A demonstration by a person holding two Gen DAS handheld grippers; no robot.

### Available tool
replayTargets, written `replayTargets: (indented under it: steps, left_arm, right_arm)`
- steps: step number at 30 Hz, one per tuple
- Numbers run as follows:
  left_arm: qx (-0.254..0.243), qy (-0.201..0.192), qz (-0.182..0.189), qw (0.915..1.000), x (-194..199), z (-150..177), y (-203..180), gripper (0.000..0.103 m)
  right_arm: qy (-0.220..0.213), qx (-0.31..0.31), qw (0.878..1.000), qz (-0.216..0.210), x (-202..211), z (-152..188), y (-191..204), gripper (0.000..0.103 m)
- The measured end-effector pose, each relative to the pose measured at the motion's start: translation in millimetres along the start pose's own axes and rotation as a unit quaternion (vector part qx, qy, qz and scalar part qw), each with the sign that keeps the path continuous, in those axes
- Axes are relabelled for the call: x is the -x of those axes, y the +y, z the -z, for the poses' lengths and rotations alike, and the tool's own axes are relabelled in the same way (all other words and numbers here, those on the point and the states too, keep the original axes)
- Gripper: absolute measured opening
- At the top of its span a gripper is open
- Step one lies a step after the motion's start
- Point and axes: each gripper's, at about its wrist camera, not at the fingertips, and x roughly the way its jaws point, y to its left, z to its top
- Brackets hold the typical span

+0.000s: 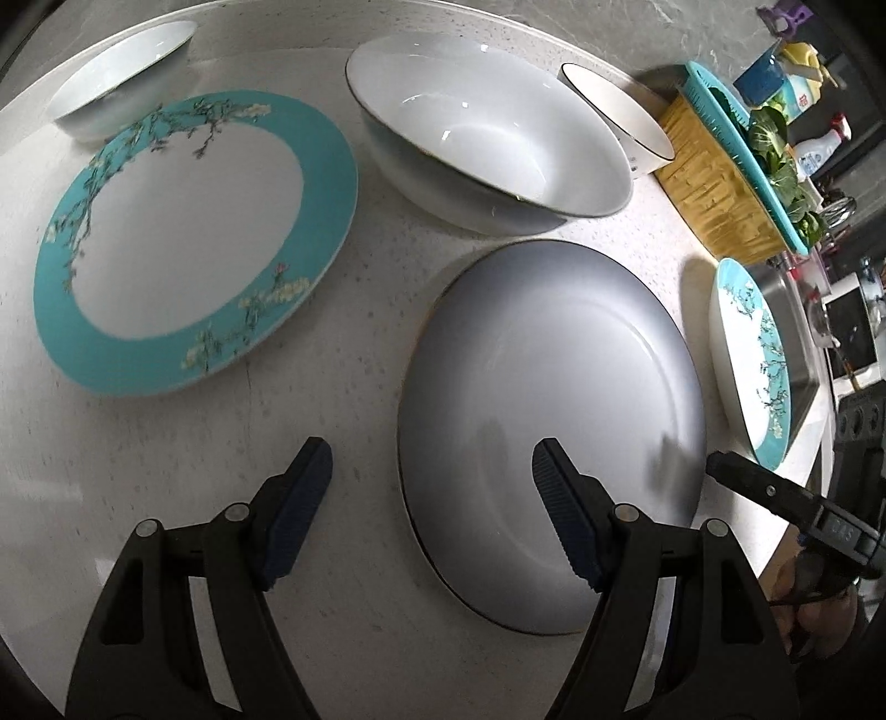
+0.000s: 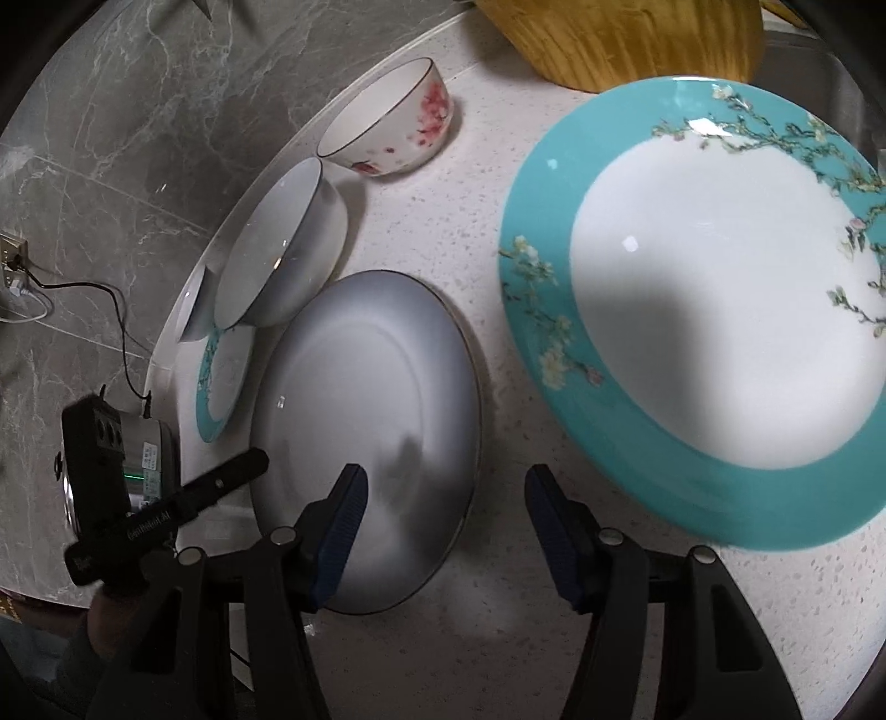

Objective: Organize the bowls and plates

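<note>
My left tongs (image 1: pixel 432 515) and right tongs (image 2: pixel 446 534) gape, gripping nothing, straddling opposite rims of the round grey ceramic plate (image 1: pixel 554 399) near the speckled white tabletop's (image 1: pixel 332 554) front edge.

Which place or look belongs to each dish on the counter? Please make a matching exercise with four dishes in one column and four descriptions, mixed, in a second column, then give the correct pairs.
Column 1
1. grey plate
2. small bowl with pink flowers
3. large white bowl
4. turquoise-rimmed plate

Column 2
A. next to the yellow basket
B. plain surface with a thin dark rim, both grippers' jaws over its edges
C. deep, directly behind the grey plate in the left wrist view
D. branch pattern with blossoms on a coloured band

Pairs: 1-B, 2-A, 3-C, 4-D
</note>
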Motion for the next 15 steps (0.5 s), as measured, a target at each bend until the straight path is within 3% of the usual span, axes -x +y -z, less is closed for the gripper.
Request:
replayTargets:
  steps: [15]
  left_arm:
    - [-0.068,0.03,0.036,0.9966,-15.9,-26.3,-19.9,0.058]
  right_arm:
    - [-0.049,-0.068,0.996,0.0,-6.3,8.5,2.9,0.062]
